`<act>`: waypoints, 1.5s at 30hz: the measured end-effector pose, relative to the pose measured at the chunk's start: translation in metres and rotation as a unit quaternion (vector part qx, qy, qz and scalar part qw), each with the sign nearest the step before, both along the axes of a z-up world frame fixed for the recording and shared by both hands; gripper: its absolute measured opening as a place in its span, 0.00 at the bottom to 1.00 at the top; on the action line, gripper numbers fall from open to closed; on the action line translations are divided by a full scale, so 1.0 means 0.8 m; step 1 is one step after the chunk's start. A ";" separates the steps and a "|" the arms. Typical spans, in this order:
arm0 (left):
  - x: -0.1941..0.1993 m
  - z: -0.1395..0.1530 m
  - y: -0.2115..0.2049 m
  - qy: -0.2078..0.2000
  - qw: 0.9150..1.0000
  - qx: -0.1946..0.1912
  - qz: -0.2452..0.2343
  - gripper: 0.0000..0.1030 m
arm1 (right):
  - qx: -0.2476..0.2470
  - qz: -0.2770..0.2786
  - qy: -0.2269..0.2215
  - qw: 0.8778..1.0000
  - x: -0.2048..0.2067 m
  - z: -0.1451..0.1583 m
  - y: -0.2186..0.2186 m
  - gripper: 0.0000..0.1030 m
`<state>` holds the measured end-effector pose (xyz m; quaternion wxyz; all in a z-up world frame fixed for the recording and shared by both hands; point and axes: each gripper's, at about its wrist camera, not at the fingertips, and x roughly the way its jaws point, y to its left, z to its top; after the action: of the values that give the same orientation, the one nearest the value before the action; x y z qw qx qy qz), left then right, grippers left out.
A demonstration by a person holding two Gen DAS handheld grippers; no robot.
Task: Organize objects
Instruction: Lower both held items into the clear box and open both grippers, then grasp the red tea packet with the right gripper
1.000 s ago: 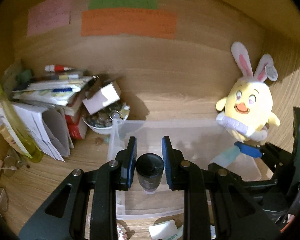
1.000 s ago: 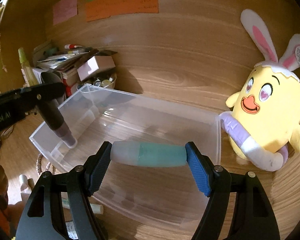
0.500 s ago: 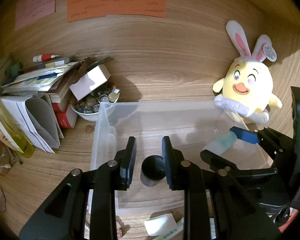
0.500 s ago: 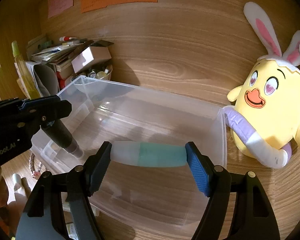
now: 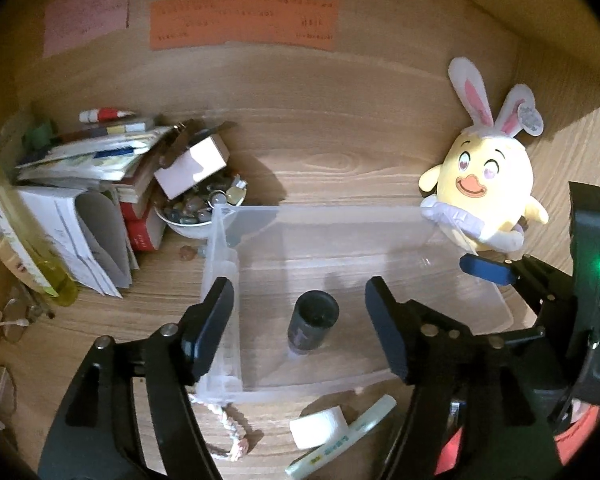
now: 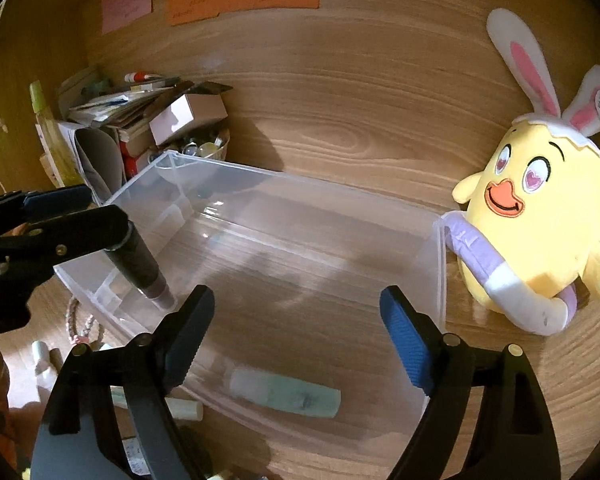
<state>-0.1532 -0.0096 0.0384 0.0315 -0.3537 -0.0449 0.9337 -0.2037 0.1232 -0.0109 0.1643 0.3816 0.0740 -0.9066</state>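
Low in the centre of the left wrist view, my left gripper (image 5: 300,320) is spread wide, fingers released, with the dark tube (image 5: 312,326) standing upright on the clear bin (image 5: 340,216) floor between them, untouched. Bottom centre of the right wrist view, my right gripper (image 6: 296,324) is also released; the pale green tube (image 6: 288,396) lies flat in the bin's near edge. Yellow plush chick (image 6: 540,216) sits at right.

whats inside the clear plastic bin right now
Two things lie in the clear plastic bin: a dark tube standing upright near its left end and a pale green tube lying flat by the near wall. The left tongs hide some of the floor.
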 end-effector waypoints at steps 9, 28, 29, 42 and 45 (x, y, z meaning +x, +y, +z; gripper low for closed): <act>0.046 0.014 -0.007 0.019 1.000 -0.010 -0.006 0.89 | -0.019 0.006 0.018 1.000 0.034 0.027 0.009 0.84; 0.133 -0.025 -0.027 -0.012 0.999 -0.030 -0.012 0.93 | -0.030 0.028 0.028 0.999 0.129 0.017 0.026 0.95; 0.139 -0.029 -0.028 -0.015 0.999 -0.034 -0.011 0.93 | -0.031 0.028 0.026 0.999 0.133 0.014 0.027 0.95; 0.199 -0.082 -0.062 -0.059 0.997 -0.044 0.009 0.93 | -0.025 0.013 -0.009 1.000 0.189 -0.027 0.041 0.95; 0.208 -0.091 -0.062 -0.063 0.996 -0.060 0.006 0.93 | -0.043 0.001 -0.027 0.999 0.194 -0.033 0.050 0.95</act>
<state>0.0133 -0.0595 -0.0341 0.0022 -0.4125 0.0069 0.9109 -0.0487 0.1634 -0.0376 0.1833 0.3989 0.0310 -0.8980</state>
